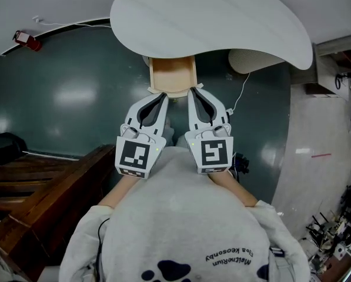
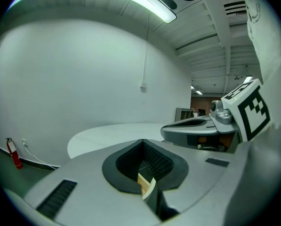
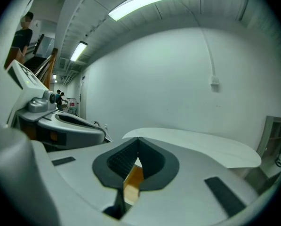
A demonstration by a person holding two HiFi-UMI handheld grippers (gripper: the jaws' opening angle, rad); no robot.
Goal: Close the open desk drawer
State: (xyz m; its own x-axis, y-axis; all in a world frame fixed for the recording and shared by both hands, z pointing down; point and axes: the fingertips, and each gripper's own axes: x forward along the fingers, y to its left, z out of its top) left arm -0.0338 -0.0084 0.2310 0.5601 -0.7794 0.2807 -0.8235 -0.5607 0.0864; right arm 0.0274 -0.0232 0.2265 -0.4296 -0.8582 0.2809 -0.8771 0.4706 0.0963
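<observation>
You are at the push step. The drawer [image 1: 171,75] stands pulled out from under the white desk [image 1: 210,16], its pale wooden box jutting toward you, and both tools are lined up side by side at its front.

Your left gripper [image 1: 163,96] has its jaws pressed together at the tips and pinches nothing. In the left gripper view [image 2: 141,141] the tips meet in a point, and only a sliver of the drawer's wood [image 2: 147,184] shows through the hollow behind them. Your right gripper [image 1: 193,91] is the same, tips squeezed together and empty. The right gripper view [image 3: 138,139] shows the jaws meeting, with the drawer's wooden edge [image 3: 132,179] seen through the gap below.

From the head view, both tips sit right at the drawer's front edge, the left one near its left corner and the right one near its right corner. I cannot tell whether they press on it or stop just short.

The next move, as I judge it, is an even shove straight toward the desk. Keep the two tips level with each other so the drawer does not skew and bind on its runners. Keep the jaws closed, since blunt tips push best.
</observation>
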